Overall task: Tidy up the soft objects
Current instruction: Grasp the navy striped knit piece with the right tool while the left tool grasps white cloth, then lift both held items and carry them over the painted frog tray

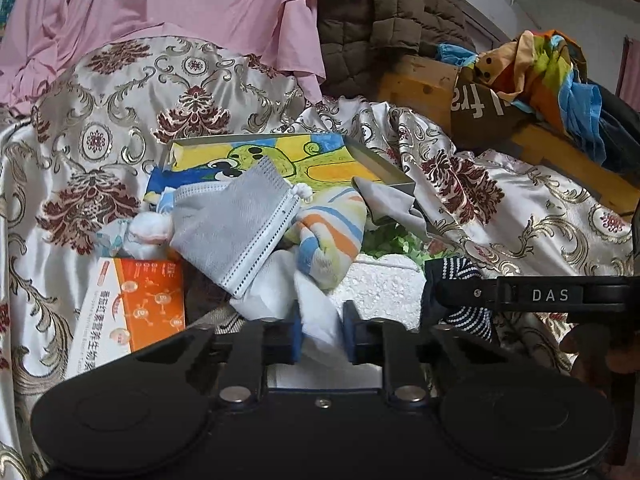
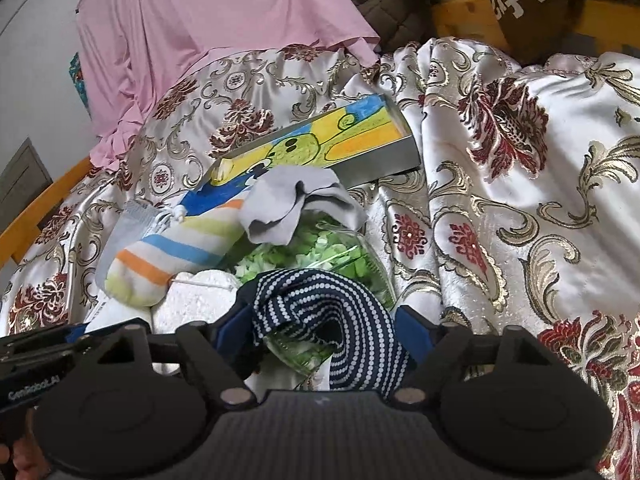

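step: picking socks from the bed pile | left gripper (image 1: 322,334) is pinching the near white sock (image 1: 308,304) | right gripper (image 2: 322,334) is standing wide around the dotted navy sock (image 2: 320,304), pads apart | next: closing, lifting both clear

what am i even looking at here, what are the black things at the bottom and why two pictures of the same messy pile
The black shapes are two hand-held claws, one in each of a person's hands, each with a camera looking out along its fingers. So there are two views of one pile: one from the left claw, one from the right claw.

The pile lies on a flowered satin bedspread: a grey face mask, a striped sock, a grey cloth, an orange box, a colourful picture in a tray and a bag of green bits.

The left claw has pinched a white cloth. The right claw sits around a navy dotted fabric, jaws wide; a firm grip isn't clear.
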